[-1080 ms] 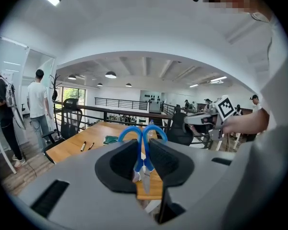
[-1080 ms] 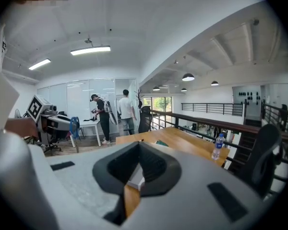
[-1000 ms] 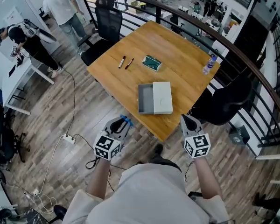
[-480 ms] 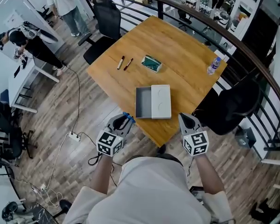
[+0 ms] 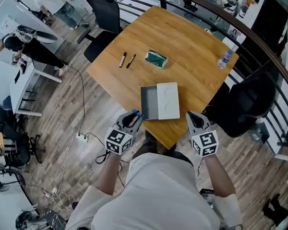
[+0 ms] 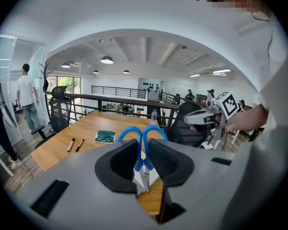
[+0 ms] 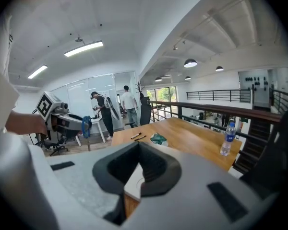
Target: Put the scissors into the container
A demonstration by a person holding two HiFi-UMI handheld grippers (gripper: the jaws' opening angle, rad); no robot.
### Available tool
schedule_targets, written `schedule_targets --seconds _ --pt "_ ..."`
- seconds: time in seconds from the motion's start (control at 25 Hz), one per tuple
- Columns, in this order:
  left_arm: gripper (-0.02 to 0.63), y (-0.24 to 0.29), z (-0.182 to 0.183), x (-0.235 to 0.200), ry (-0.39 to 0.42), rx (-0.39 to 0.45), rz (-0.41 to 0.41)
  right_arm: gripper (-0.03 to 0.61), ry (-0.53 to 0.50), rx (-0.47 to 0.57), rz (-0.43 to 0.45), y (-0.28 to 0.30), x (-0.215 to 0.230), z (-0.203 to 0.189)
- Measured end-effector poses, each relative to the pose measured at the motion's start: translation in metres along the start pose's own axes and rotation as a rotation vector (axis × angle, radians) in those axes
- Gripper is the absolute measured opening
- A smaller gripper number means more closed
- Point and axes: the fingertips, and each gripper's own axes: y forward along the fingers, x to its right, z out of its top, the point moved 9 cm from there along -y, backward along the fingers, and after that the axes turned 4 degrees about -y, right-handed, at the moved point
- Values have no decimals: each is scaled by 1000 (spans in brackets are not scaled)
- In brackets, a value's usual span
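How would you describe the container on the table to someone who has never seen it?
On the wooden table, look near the edge closest to the person. The container is the grey open box beside a pale lid, larger than the green packet.

scissors [image 6: 143, 152] in left tool [image 5: 133, 116], container [image 5: 149, 102] on table [image 5: 192, 42] ahead, pens [image 5: 121, 60] behind it

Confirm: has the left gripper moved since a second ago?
Yes. The left gripper, holding blue-handled scissors, moved closer to the grey open box.
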Motion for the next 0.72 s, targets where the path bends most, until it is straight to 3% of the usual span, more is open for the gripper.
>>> schedule_targets --seconds 0.2,0.36,0.56,0.72 --pt "74 26 -3 -28 9 -52 -64 3 30 -26 -70 16 7 -1" --pt "74 50 -6 -53 61 -107 -123 3 64 -55 -130 32 3 -2" --pt "74 84 -21 -78 77 -169 -202 3 92 -106 -186 48 -1 -9" --pt "74 109 -38 -88 136 -223 -263 3 104 -145 -235 53 -7 -13"
